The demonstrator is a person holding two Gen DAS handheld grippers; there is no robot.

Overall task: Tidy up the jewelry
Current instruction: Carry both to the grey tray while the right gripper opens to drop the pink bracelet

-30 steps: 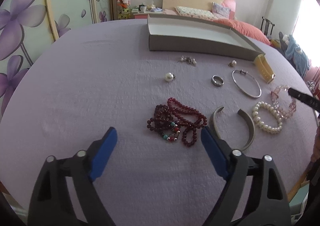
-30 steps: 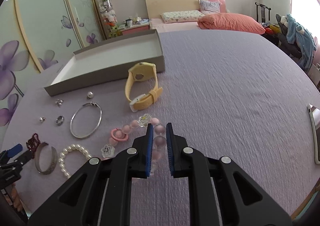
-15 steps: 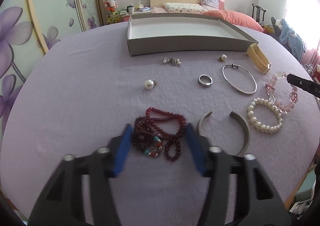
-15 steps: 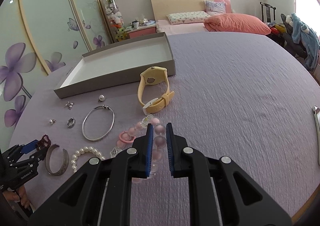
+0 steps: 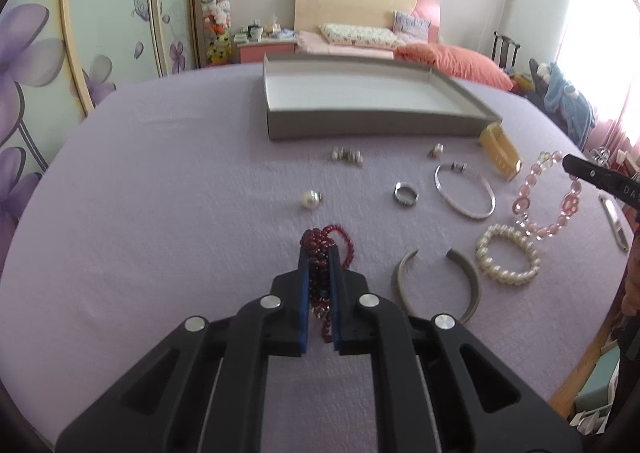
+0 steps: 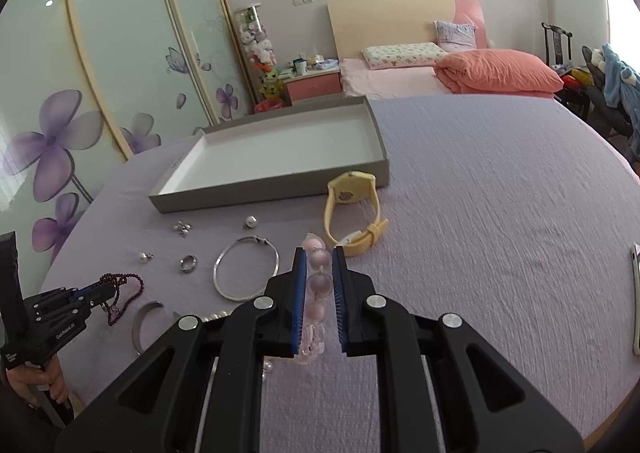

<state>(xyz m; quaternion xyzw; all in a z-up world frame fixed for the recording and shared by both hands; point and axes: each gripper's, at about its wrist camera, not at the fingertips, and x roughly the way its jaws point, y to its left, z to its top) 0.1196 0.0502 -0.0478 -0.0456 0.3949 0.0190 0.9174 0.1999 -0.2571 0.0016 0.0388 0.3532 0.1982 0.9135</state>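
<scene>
My left tongs point(image 5: 320, 265) have just closed on the red beads point(image 5: 326, 241); my right tongs point(image 6: 320, 273) grip the pink bracelet point(image 6: 319, 285). Next, I'd carry both to the tray point(image 5: 360, 131) at twelve o'clock.

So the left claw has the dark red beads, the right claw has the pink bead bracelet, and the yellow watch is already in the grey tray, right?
Not quite. The yellow watch is not in the grey tray; the right wrist view shows it lying on the purple cloth just outside the tray's near corner. The rest holds: the left claw grips the dark red beads, and the right claw grips the pink bead bracelet.
</scene>
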